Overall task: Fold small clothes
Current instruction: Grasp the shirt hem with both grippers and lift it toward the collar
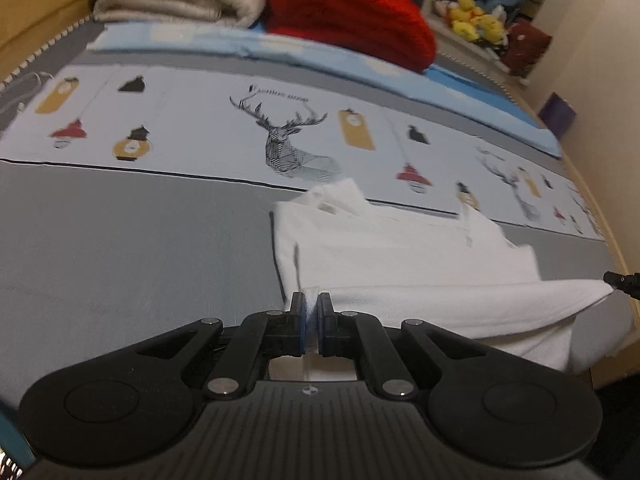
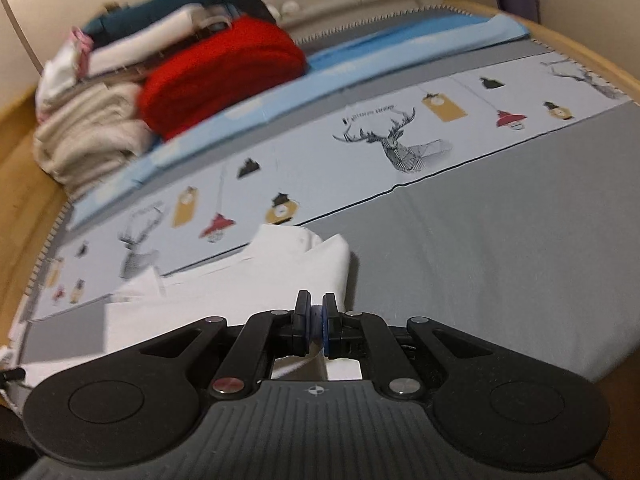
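White shirt, its near hem pinched by left gripper and right gripper, extends ahead toward the bed's far edge.

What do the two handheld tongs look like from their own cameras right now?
The left tongs and the right tongs look alike: matte black, with a ribbed grey body, round side lobes, silver pivot pins, blue pads inside narrow black fingers and a small crosshair mark. One pin on the right tongs looks reddish. No cables, sleeves or hands show.
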A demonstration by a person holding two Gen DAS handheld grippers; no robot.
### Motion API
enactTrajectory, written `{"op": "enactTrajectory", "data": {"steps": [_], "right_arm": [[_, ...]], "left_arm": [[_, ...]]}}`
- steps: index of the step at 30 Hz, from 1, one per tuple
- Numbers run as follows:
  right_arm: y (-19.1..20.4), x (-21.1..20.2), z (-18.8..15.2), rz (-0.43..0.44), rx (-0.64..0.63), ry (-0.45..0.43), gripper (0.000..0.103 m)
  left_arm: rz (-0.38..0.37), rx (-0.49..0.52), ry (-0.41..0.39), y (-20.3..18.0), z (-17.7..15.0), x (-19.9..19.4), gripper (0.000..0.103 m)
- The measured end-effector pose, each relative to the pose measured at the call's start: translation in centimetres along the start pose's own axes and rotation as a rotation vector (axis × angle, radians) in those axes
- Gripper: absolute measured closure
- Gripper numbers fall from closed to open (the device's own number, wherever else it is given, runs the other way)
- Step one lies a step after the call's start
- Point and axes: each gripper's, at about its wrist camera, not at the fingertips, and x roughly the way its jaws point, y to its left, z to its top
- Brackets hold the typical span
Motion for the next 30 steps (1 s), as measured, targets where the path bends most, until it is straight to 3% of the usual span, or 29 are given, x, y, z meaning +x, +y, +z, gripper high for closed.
{"op": "enactTrajectory", "data": {"steps": [4,6,9,10,13,16,20,30], "right_arm": [[0.4,7.1,2.4,-0.047,-0.05,0.071,0.099],[0.0,10.2,3.1,-0.052,-0.027,0.113,0.098],[-0.7,12.3,3.4,-0.199,-0.001,0.045,0.092],[-0.9,12.3,3.3,-0.208,0.009,0.035,0.092],[-1.4,12.0,3.6,-0.135,0.046,0.044,0.092],[-0.5,12.5,3.1,-0.134,-0.048,0.086,0.088],[0.7,14.2,1.8,-0.096,-0.124,0.171,0.082],[3.8,17.4,1.4,-0.116,-0.256,0.163,0.076]], "left_arm": [[-0.002,-0.029,0.01,1.5,1.6,5.8,0.097],[0.041,-0.063,0.036,2.4,2.2,7.7,0.094],[0.066,-0.155,-0.037,4.1,3.3,7.1,0.087],[0.064,-0.176,-0.038,4.5,3.4,7.1,0.087],[0.101,-0.163,0.056,4.7,3.2,8.3,0.084],[0.143,-0.086,0.137,3.3,2.2,9.6,0.083],[0.095,-0.061,0.124,2.0,1.2,10.3,0.068],[0.147,-0.071,0.098,0.5,3.3,13.2,0.068]]}}
